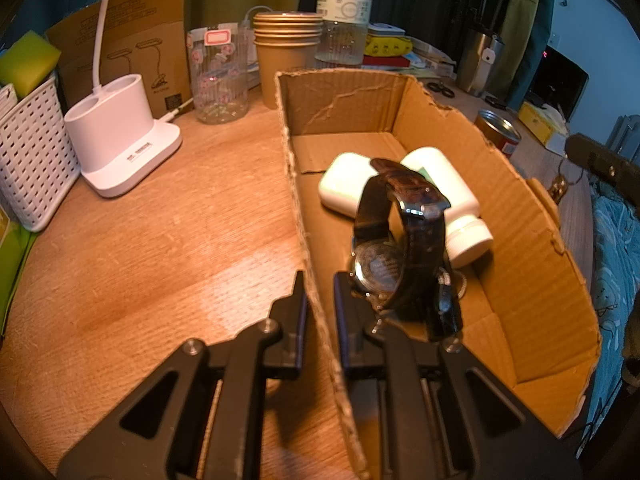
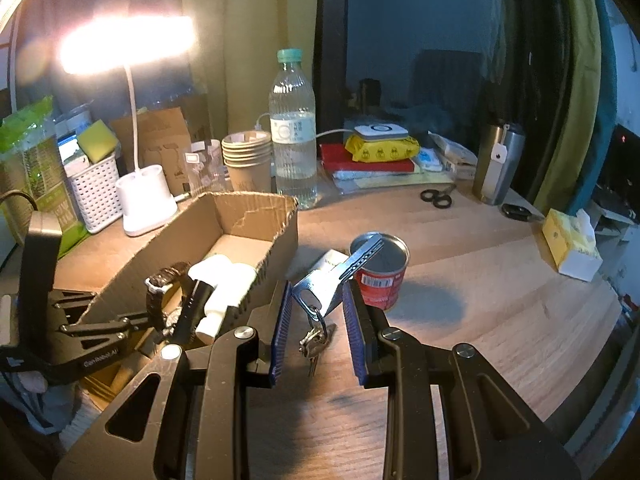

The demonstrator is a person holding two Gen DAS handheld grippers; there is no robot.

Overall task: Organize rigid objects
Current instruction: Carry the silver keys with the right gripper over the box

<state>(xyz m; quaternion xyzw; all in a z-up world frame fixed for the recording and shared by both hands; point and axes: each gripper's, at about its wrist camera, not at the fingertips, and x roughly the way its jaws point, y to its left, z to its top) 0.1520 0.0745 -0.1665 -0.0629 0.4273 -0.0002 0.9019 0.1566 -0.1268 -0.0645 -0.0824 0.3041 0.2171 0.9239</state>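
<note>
Your left gripper (image 1: 320,292) is clamped on the near wall of the open brown cardboard box (image 1: 520,240), one finger outside and one inside. Your right gripper (image 2: 316,300) pinches the head of a large silver key (image 2: 340,272), lifted off the table, with a ring of smaller keys (image 2: 314,342) dangling beneath it.

Inside the box, a black wristwatch with a dark leather strap (image 1: 404,240) stands on edge right against your left gripper's inner finger, and behind it lie a white rounded case (image 1: 344,188) and a white plastic bottle on its side (image 1: 452,208), all crowded together. Just beyond the key's tip stands a red tin can with a silver top (image 2: 380,272), close beside the box's outer wall.

Along the back you have a white desk lamp base with a bent neck (image 1: 120,148), a white woven plastic basket (image 1: 32,160), a clear patterned glass jar (image 1: 220,76), a stack of brown paper cups (image 1: 286,52) and a clear water bottle with a green cap (image 2: 294,132). Farther right sit black scissors (image 2: 438,196), a steel travel mug (image 2: 498,164), a yellow tissue box (image 2: 570,244) and a pile of books and packets (image 2: 380,152).

Everything rests on a wooden table with a pale grain (image 1: 160,260), lit warmly by the lamp. Green curtains (image 2: 240,40) hang behind, and the room beyond is dim.
</note>
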